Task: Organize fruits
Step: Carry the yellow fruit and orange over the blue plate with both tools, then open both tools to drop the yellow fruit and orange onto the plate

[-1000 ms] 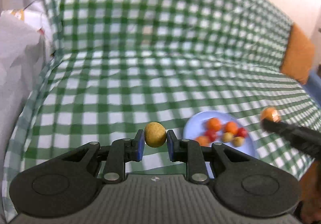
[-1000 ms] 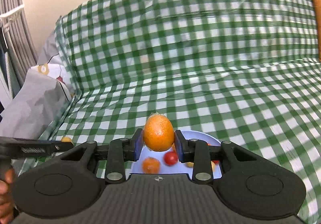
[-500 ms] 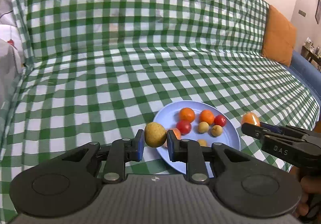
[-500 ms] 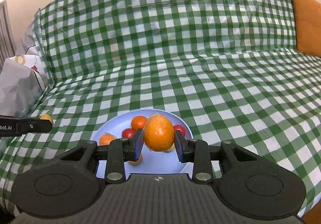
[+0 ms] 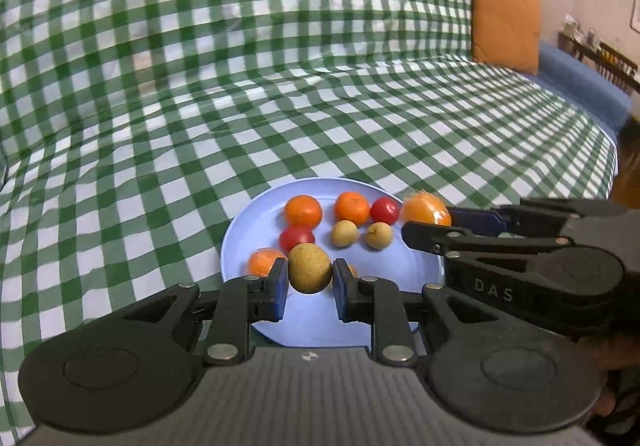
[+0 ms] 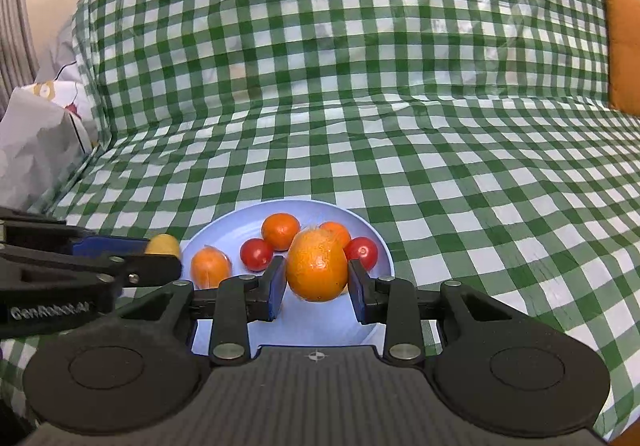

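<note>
A light blue plate (image 5: pixel 240 234) (image 6: pixel 376 246) lies on the green checked cloth with several small fruits on it: oranges, red tomatoes, pale yellow round ones. My left gripper (image 5: pixel 309 274) is shut on a small yellow-brown fruit (image 5: pixel 310 273), held over the plate's near left part. My right gripper (image 6: pixel 317 276) is shut on an orange (image 6: pixel 317 265) above the plate's near side. From the left wrist view that same orange (image 5: pixel 426 208) hangs at the plate's right rim. The right wrist view catches the yellow fruit (image 6: pixel 162 245) at the plate's left edge.
The green checked cloth (image 6: pixel 440 150) covers a sofa seat and back. An orange cushion (image 5: pixel 506 16) and a blue sofa arm (image 5: pixel 580 80) sit at the right end. A grey-white bag (image 6: pixel 36 150) stands at the left end.
Both grippers came down and in over the plate with their fruits still held. The left one swung right, so the plate now sits straight ahead of it.
</note>
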Motion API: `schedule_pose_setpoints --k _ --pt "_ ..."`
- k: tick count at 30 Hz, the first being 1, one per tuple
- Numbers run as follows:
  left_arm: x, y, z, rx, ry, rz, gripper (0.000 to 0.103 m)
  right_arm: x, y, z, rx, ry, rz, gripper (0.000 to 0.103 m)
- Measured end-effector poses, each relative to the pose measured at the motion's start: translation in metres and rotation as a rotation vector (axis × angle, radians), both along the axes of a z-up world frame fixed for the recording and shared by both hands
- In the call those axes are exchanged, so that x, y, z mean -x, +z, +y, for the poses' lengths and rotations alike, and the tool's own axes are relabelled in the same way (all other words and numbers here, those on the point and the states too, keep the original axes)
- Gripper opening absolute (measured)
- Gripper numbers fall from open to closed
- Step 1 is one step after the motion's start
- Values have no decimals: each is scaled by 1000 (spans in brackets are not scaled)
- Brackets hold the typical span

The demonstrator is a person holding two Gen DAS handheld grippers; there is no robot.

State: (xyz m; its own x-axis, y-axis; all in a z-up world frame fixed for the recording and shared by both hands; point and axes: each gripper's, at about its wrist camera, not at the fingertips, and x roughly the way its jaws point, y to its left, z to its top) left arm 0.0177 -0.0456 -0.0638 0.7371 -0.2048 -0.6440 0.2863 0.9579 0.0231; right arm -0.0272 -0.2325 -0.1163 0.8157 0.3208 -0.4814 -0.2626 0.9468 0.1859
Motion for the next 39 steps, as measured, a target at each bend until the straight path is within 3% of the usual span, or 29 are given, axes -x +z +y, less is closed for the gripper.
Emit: schedule_pose_setpoints --k 33,35,37,39 --pt "-4 -3 -5 -5 -3 -1 26 -3 -1 0 37 25 -10 35" --pt "-3 -3 -5 1 -1 2 30 -3 -1 -1 38 24 -7 35" --pt "-3 -2 -5 -1 6 3 37 -4 -2 -1 41 16 -2 38" --pt "-3 -2 -5 -4 12 1 39 -4 -2 -2 41 10 1 50"
